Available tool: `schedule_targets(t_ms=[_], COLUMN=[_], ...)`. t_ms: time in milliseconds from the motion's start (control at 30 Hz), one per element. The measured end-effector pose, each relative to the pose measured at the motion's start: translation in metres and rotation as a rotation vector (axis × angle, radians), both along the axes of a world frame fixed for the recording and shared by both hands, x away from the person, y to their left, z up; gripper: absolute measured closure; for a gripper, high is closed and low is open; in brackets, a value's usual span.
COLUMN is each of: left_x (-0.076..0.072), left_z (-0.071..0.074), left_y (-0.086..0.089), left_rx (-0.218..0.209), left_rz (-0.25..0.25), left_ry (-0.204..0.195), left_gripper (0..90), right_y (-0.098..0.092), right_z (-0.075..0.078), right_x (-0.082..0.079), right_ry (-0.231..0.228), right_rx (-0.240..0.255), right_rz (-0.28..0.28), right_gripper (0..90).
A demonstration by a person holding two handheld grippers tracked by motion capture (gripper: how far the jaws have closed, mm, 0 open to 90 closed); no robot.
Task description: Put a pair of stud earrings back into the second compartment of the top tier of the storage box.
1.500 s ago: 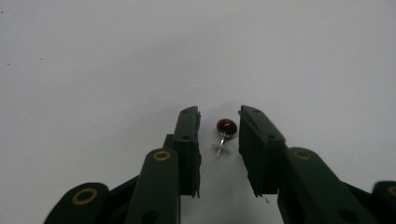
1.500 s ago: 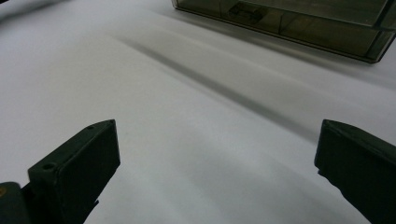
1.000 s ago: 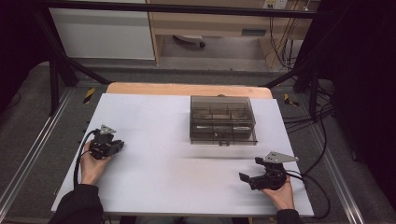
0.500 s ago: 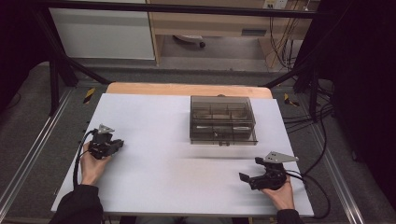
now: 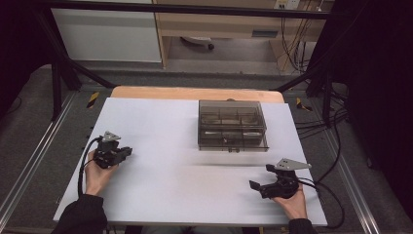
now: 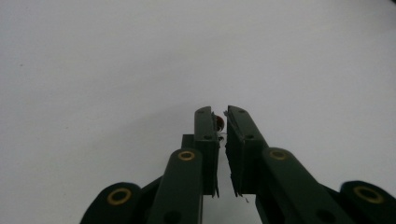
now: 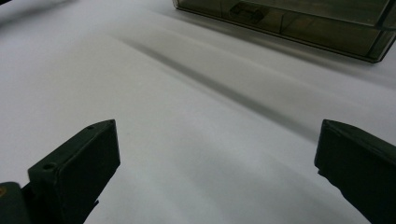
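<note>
A: Is any writing or label legible?

B: None is made out; the box (image 5: 232,126) is smoked, see-through plastic, rectangular, split into compartments, lid closed; contents are too dim to name. It is set on the white sheet (image 5: 170,195) toward the far middle of the table (image 5: 195,92), whose bare wooden edge is seen beyond the sheet.

A: Left gripper (image 5: 127,150)?

B: Held in the left hand (image 5: 99,176) at the sheet's left side, well apart from the box; jaws nearly closed, a thin slit left between; a small reddish speck is seen in the slit at the tips, too small to identify; the jaws are matt dark plastic with brass-coloured rivets.

A: Right gripper (image 5: 252,185)?

B: Held low at the near right; jaws spread wide, nothing between them; a grey triangular plate is carried on top; the box's near wall is seen ahead in the right gripper view.
</note>
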State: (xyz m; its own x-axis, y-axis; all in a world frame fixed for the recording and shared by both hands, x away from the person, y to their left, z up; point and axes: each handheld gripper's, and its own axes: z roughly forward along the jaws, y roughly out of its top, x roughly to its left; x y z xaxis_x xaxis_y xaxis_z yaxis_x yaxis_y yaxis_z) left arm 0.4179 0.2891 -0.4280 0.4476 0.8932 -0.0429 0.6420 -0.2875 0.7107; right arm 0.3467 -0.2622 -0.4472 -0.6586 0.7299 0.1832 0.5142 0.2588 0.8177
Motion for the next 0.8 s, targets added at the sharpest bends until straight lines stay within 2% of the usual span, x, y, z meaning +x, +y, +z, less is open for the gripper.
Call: schedule_targets(t_ms=[600, 800], left_x=[-0.016, -0.02], left_z=[0.014, 0.018], left_y=[-0.04, -0.054], left_rx=[-0.012, 0.002], left_rz=[-0.09, -0.118], left_ry=[-0.021, -0.028], left_gripper=[82.2, 82.2], right_y=[0.0, 0.001], right_z=[0.0, -0.001], right_x=[0.0, 0.0], right_ry=[0.005, 0.008], right_rx=[-0.002, -0.003], right_rz=[0.002, 0.003], right_gripper=[0.6, 0.6])
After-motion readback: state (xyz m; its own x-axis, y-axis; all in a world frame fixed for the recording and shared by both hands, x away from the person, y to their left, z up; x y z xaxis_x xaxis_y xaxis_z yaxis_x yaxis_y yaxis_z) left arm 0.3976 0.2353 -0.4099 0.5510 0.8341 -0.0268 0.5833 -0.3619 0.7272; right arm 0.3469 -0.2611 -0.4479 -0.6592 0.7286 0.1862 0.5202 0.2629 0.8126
